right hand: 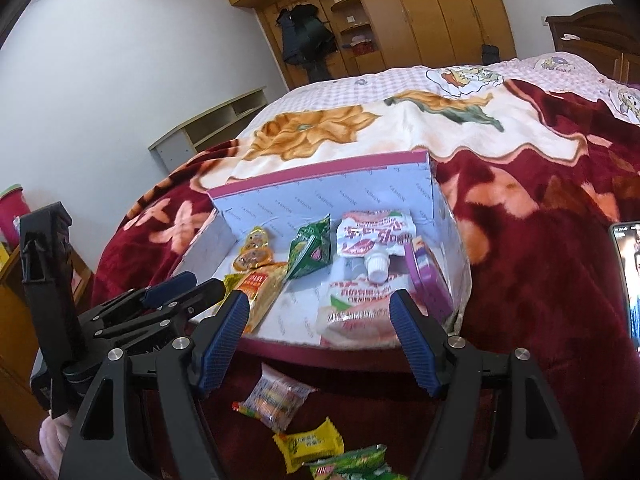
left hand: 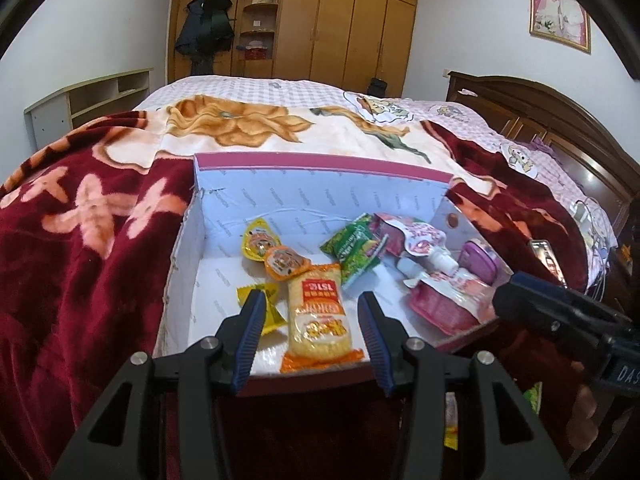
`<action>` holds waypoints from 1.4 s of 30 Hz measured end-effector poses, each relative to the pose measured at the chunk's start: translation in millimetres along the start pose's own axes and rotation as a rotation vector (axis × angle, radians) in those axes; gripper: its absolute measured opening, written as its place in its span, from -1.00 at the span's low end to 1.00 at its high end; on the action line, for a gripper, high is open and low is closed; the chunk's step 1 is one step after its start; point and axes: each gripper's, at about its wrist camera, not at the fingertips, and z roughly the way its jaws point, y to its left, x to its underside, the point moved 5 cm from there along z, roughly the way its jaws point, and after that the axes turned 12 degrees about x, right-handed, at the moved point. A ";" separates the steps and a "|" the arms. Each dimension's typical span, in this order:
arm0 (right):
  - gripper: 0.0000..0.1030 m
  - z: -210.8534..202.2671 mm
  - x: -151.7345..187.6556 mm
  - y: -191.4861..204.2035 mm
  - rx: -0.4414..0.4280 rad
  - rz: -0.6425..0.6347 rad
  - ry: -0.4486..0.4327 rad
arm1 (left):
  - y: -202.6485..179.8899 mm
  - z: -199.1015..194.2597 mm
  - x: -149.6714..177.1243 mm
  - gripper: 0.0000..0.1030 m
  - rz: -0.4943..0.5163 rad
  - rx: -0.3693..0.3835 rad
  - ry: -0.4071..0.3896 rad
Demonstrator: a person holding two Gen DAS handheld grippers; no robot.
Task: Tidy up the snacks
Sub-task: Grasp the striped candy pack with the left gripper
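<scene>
**Both grippers empty over a half-filled snack box on the bed**

The landmark is the open cardboard box [left hand: 320, 192], white inside with a dark pink rim, resting on a red flowered blanket [left hand: 80, 240] spread over the bed.

At the box's left end lie two small orange jelly cups [left hand: 276, 256] and, nearer the front wall, a yellow candy wrapper [left hand: 272, 308]. Just right of these, a yellow noodle packet [left hand: 320, 320] lies lengthwise toward the box's front edge. The left gripper [left hand: 310, 324] hovers above that front edge, its jaws released and standing to either side of the noodle packet without pressing it.

In the middle of the box a green snack bag [left hand: 356, 252] leans tilted. Right of it lie two pink-and-white spouted pouches [right hand: 368, 240], one behind the other, and a purple tin [right hand: 428, 280] stands against the box's right wall.

The right gripper [right hand: 320, 320] is poised before the box's front rim, jaws apart and holding nothing, with the nearer pouch seen between them.

Outside the box, on the blanket in front of it, lie a clear packet of colourful sweets [right hand: 276, 396], a yellow wrapped snack [right hand: 308, 444] and another green bag [right hand: 352, 464]. A phone [right hand: 628, 280] lies on the blanket well to the right of the box.
</scene>
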 end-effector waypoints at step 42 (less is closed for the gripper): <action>0.45 -33.2 74.8 -33.2 0.052 0.053 0.082 | -63.3 2.5 54.6 0.02 0.064 0.101 0.105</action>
